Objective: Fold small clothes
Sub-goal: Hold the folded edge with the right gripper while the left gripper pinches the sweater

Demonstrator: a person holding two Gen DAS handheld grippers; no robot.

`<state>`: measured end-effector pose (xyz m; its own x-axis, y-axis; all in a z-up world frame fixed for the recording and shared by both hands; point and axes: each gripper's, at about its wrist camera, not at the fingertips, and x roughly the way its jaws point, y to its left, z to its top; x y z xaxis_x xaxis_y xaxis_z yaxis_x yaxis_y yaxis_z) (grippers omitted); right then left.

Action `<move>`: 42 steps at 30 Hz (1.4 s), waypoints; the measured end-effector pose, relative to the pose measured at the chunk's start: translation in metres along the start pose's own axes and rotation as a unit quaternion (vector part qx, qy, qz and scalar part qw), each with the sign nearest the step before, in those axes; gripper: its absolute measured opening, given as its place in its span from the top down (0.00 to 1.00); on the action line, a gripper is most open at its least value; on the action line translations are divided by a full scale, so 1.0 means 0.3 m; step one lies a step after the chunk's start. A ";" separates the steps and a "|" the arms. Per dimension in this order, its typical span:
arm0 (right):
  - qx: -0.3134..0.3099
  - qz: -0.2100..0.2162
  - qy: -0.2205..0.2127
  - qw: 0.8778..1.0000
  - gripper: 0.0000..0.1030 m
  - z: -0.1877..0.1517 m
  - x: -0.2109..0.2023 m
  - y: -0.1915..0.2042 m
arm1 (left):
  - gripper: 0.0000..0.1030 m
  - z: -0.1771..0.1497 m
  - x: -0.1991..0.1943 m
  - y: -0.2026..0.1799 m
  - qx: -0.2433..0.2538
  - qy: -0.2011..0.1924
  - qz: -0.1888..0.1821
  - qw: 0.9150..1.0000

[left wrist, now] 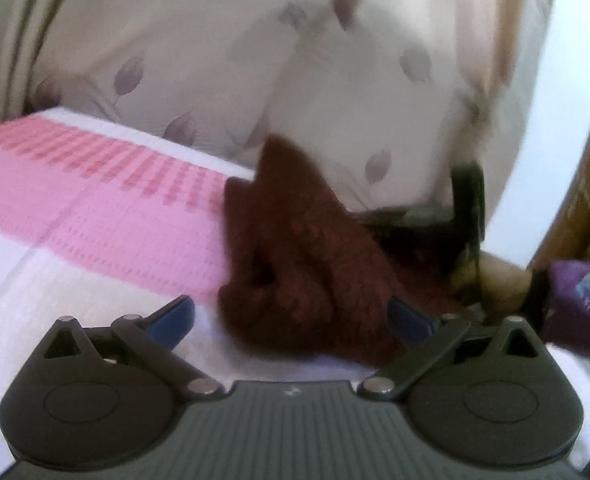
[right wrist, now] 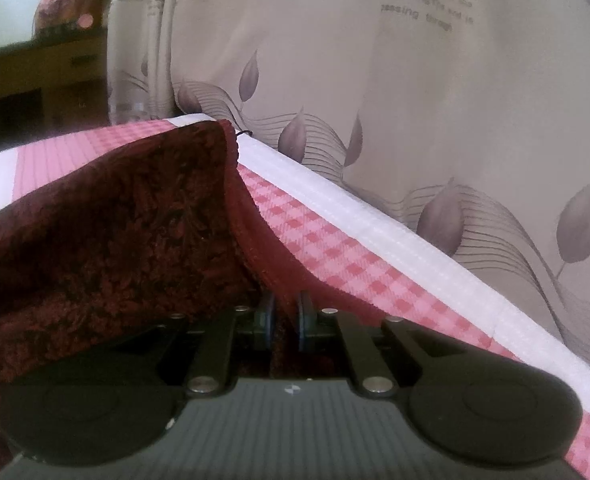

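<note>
Right claw (right wrist: 283,316) is clamped narrow on an edge of the maroon cloth (right wrist: 115,248), lifting it off the pink checked bed cover (right wrist: 335,248), while the left claw (left wrist: 291,320) gapes wide with the cloth's bunched bulk just ahead, so left is nearer the free end.

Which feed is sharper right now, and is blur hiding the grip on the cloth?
Left wrist view: motion-blurred throughout; the cloth and the curtain smear, though the left gripper reads as open. Right wrist view: much sharper; the right gripper has its jaws shut on the cloth's edge, and fisheye bends the bedsheet border.
</note>
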<state>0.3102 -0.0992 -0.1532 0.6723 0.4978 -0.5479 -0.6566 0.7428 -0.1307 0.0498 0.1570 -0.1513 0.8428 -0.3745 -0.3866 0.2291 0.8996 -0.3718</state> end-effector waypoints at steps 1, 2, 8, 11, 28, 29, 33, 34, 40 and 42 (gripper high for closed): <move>0.006 0.004 0.000 1.000 0.90 -0.002 -0.002 -0.008 | 0.38 0.006 0.019 -0.007 0.015 0.013 0.003 1.000; 0.010 0.007 0.000 1.000 0.90 -0.001 -0.002 -0.013 | 0.55 0.011 0.038 -0.016 0.031 0.029 0.007 0.999; 0.011 0.009 -0.001 1.000 0.90 0.000 0.008 -0.013 | 0.73 -0.007 0.007 -0.081 0.105 0.019 0.031 0.994; 0.013 0.011 -0.001 1.000 0.89 -0.001 0.010 -0.013 | 0.77 0.002 -0.008 -0.041 0.101 0.018 0.061 0.993; 0.014 0.011 -0.001 1.000 0.87 0.000 0.012 -0.013 | 0.87 0.022 -0.024 -0.023 0.082 0.050 -0.018 0.995; 0.013 0.010 -0.002 1.000 0.87 -0.001 0.012 -0.011 | 0.87 0.018 -0.013 -0.020 0.075 0.053 -0.024 0.995; 0.013 0.010 -0.002 1.000 0.86 -0.002 0.012 -0.009 | 0.87 0.004 0.012 -0.027 0.055 0.050 -0.023 0.997; 0.013 0.009 -0.003 1.000 0.86 -0.002 0.012 -0.008 | 0.86 0.005 0.017 -0.024 0.047 0.052 -0.023 0.997; 0.015 0.012 -0.004 1.000 0.86 -0.004 0.010 -0.008 | 0.82 0.005 -0.010 -0.059 0.076 0.042 0.006 0.996; 0.015 0.013 -0.004 1.000 0.86 -0.004 0.009 -0.009 | 0.71 0.000 -0.019 -0.084 0.104 0.028 0.038 0.993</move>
<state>0.3133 -0.1003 -0.1552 0.6586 0.5204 -0.5435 -0.6626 0.7434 -0.0912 0.0391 0.1365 -0.1397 0.8345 -0.3106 -0.4552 0.2670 0.9505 -0.1591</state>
